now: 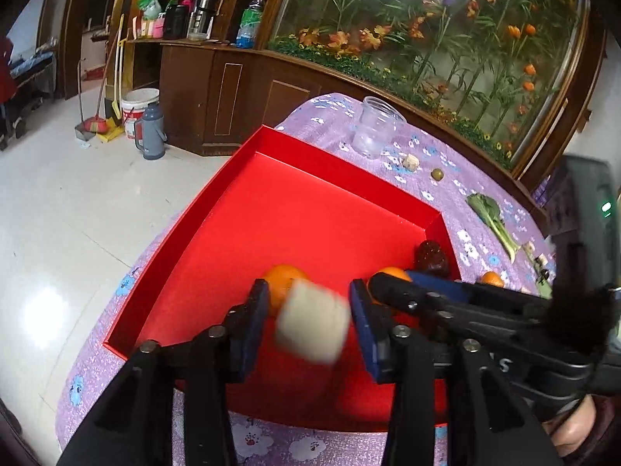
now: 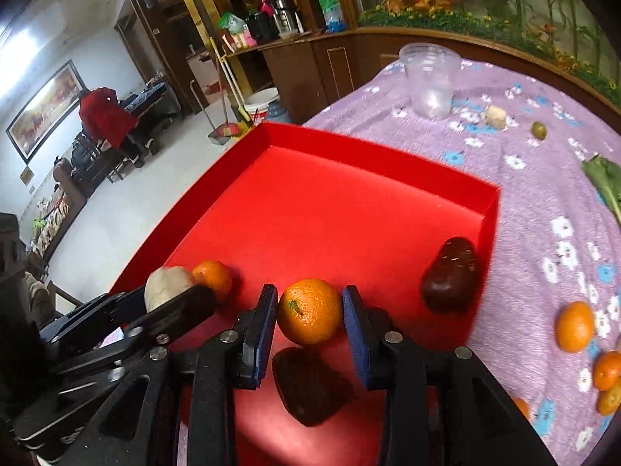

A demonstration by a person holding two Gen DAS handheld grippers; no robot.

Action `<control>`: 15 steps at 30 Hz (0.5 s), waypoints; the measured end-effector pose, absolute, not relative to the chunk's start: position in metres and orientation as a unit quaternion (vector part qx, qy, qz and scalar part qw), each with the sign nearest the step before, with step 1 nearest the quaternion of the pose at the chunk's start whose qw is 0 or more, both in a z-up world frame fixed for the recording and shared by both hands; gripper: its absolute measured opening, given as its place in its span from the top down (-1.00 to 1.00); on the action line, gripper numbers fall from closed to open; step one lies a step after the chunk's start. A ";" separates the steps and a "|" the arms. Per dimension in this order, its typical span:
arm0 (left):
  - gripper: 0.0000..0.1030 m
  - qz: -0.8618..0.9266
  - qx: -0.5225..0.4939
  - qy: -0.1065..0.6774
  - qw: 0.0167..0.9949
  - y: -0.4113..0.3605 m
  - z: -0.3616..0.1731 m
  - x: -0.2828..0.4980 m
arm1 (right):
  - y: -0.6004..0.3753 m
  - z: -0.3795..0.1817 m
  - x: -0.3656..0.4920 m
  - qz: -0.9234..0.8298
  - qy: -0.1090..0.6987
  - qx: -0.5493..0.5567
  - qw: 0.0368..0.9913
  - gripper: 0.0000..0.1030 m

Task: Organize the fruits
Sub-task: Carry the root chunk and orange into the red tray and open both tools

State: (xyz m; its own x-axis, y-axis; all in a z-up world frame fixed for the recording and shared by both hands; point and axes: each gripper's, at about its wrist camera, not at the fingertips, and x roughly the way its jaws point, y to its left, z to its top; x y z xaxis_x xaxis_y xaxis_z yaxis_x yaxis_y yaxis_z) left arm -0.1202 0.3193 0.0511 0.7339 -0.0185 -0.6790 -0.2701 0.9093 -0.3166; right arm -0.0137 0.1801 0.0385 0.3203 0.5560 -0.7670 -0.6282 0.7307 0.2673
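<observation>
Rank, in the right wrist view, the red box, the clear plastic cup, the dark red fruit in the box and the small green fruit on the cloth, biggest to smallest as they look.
1. red box
2. clear plastic cup
3. dark red fruit, close to the cup in apparent size and nearer the camera, so that order is unsure
4. small green fruit

Pale tiled floor (image 1: 58,202) reflects glare; dark wooden cabinets (image 1: 217,85) line the wall beneath a floral mural (image 1: 427,31).

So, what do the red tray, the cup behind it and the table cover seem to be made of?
The red tray looks like coated cardboard: thin straight walls, folded corners and a satin sheen. The cup looks like thin clear plastic, since the cloth shows through it and it has faint ribs. The table cover seems to be a soft, fuzzy fabric, matte purple with printed flowers; the exact fibre cannot be told.
</observation>
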 end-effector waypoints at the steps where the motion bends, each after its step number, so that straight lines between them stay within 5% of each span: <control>1: -0.01 0.070 -0.207 0.355 0.909 0.320 0.052 -0.122 | 0.181 0.037 -0.012 0.364 0.456 -0.037 0.811 0.23; 4: -0.24 0.069 -0.228 0.347 0.907 0.324 0.055 -0.127 | 0.180 0.038 -0.011 0.366 0.459 -0.030 0.809 0.23; 15: -0.40 0.071 -0.239 0.345 0.905 0.315 0.070 -0.145 | 0.142 0.072 -0.035 0.362 0.420 0.000 0.832 0.00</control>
State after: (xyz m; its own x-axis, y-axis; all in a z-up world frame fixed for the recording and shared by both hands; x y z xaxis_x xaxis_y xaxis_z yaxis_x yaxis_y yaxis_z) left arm -0.1448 0.3149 0.0704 0.7524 -0.0357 -0.6578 -0.2937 0.8757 -0.3833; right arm -0.0352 0.1416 0.0725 0.3850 0.6032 -0.6985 -0.6027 0.7375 0.3046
